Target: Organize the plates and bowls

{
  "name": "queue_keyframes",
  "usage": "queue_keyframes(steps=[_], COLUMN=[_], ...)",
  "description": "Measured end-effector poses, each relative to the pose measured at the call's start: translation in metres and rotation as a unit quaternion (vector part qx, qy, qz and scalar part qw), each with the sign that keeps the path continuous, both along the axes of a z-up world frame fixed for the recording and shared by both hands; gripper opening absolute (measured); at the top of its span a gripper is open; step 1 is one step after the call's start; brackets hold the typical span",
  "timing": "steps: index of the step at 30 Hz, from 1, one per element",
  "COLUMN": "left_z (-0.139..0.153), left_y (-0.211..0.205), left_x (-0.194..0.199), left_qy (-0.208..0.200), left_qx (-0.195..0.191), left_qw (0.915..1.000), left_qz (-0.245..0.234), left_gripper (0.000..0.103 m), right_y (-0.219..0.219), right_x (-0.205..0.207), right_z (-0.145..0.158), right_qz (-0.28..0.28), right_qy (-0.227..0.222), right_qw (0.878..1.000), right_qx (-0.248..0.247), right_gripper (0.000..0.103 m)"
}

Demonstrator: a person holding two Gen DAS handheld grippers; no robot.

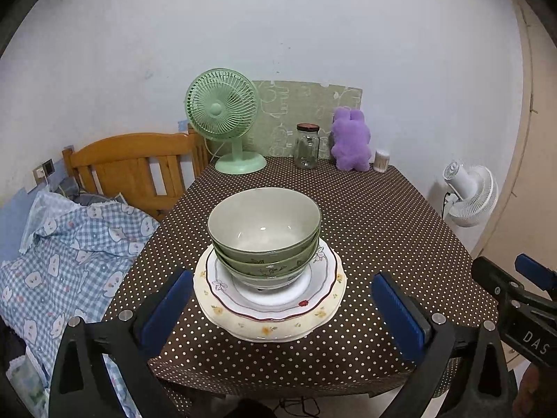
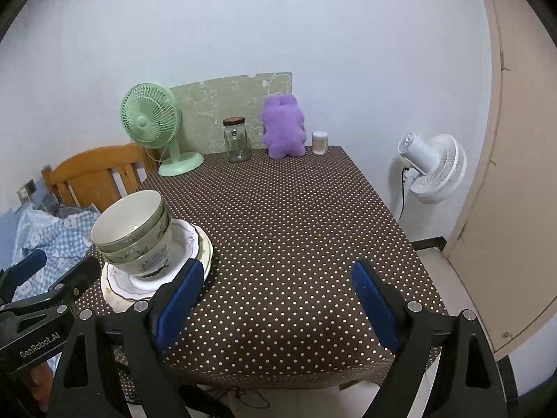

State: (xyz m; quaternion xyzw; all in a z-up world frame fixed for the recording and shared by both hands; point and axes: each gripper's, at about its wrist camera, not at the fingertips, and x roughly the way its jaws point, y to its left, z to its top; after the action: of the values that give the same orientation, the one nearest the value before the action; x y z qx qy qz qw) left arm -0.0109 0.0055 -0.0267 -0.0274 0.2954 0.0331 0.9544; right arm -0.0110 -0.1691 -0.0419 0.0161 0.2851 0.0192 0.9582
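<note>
The left gripper [image 1: 282,308] and right gripper [image 2: 276,304] both have fingers spread wide, holding nothing. Three stacked green bowls [image 1: 265,235] sit on two plates [image 1: 271,317] near the table's [image 1: 383,230] front left corner.

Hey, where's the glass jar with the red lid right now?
The glass jar stands upright at the table's far edge, between the green fan on its left and the purple plush toy on its right, in front of the green board against the wall.
</note>
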Motion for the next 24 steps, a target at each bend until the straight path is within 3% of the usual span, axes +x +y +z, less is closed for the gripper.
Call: queue_keyframes(steps=[24], left_z=[0.004], left_y=[0.005], left_x=[-0.003], left_qy=[0.001], left_qx=[-0.011], left_qw=[0.9999], left_qz=[-0.002], left_gripper=[0.103], right_y=[0.018], right_x=[-0.001], right_z=[0.002], right_qz=[0.012], right_qy=[0.016], right_qw=[1.000], right_qx=[-0.019], right_gripper=[0.089])
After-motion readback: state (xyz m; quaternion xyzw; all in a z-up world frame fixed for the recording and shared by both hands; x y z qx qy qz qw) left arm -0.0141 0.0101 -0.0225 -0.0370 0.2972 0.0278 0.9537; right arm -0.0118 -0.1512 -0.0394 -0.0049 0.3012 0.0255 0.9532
